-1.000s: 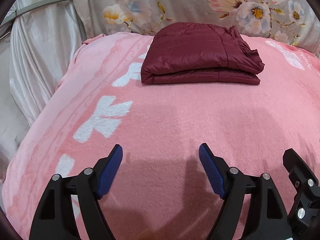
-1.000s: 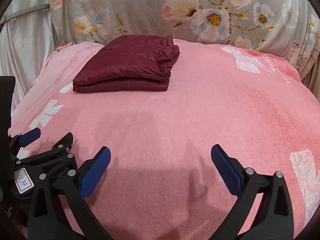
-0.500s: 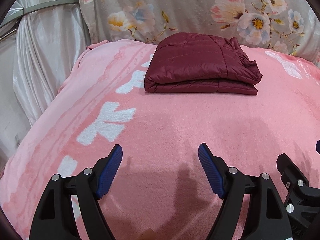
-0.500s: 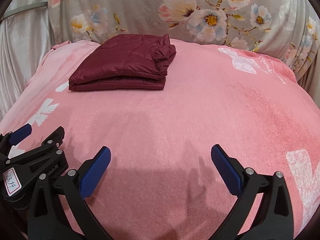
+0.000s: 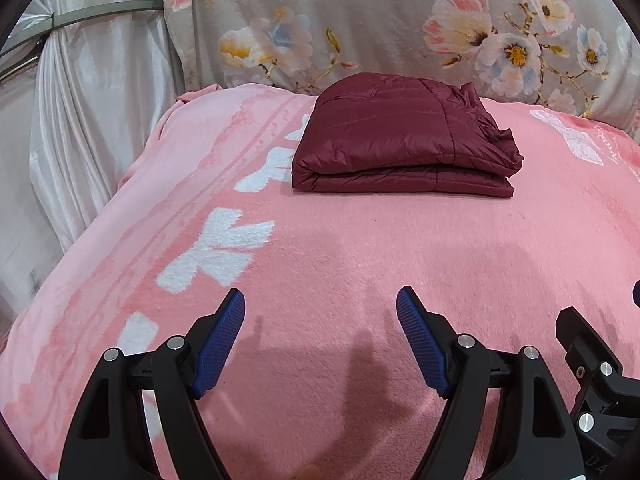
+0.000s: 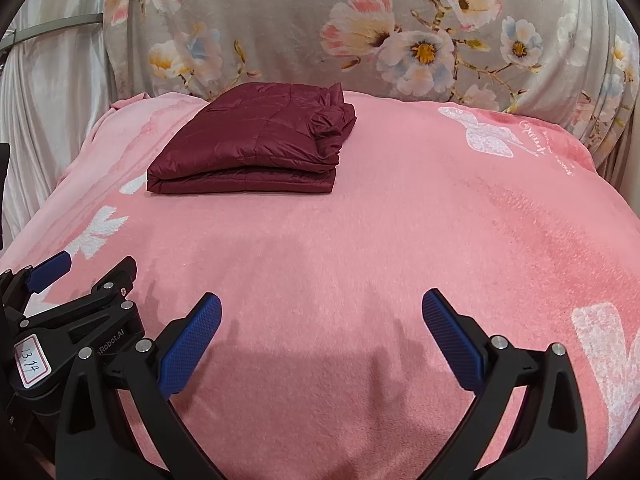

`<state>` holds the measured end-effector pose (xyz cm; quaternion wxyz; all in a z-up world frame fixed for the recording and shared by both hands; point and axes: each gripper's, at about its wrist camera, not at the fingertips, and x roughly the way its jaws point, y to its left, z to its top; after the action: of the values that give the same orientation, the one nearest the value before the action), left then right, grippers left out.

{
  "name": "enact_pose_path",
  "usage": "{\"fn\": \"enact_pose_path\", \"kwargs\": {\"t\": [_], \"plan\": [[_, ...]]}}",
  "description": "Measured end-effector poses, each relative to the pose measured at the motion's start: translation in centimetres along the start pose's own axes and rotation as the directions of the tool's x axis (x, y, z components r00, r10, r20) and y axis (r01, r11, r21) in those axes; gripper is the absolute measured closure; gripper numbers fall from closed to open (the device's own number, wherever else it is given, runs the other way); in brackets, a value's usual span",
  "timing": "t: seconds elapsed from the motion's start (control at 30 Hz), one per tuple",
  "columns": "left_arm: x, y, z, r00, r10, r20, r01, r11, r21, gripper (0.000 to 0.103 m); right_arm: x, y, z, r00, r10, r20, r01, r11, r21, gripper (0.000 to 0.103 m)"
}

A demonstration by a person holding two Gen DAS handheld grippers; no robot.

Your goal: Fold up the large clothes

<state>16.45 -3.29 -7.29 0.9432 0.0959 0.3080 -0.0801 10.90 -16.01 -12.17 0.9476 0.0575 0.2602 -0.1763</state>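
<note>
The left gripper (image 5: pixel 320 300) hovers over the pink blanket (image 5: pixel 360 248) with its jaws spread wide and nothing between the blue pads (image 5: pixel 218 340); the right gripper (image 6: pixel 322 306) hangs the same way, jaws wide and empty, low over the same blanket (image 6: pixel 400 220). Each camera catches a piece of the other tool: the left view shows only a black corner of the right gripper at its lower right edge; the right view shows more of the left gripper (image 6: pixel 60 280) at its lower left, with one blue pad and a small handwritten label (image 6: pixel 31 364) on the body. Further out, the dark red jacket (image 5: pixel 404 140) lies folded into a neat stack on the far part of the blanket, well apart from both tools; in the right view the jacket (image 6: pixel 256 140) sits left of centre. Behind it stands a grey flowered cloth (image 5: pixel 380 20). The left view shows more of the white curtain (image 5: pixel 100 100) at the blanket's left side; the right view alone shows the white butterfly print (image 6: pixel 484 136) with script beside it in full.
</note>
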Motion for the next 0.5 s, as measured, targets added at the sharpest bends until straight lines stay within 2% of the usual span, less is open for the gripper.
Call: {"fn": "enact_pose_path", "kwargs": {"t": [0.5], "plan": [[-0.02, 0.34, 0.08, 1.000, 0.003, 0.005, -0.003, 1.000, 0.002, 0.030, -0.02, -0.23, 0.05, 1.000, 0.005, 0.000, -0.005, 1.000, -0.003, 0.005]]}}
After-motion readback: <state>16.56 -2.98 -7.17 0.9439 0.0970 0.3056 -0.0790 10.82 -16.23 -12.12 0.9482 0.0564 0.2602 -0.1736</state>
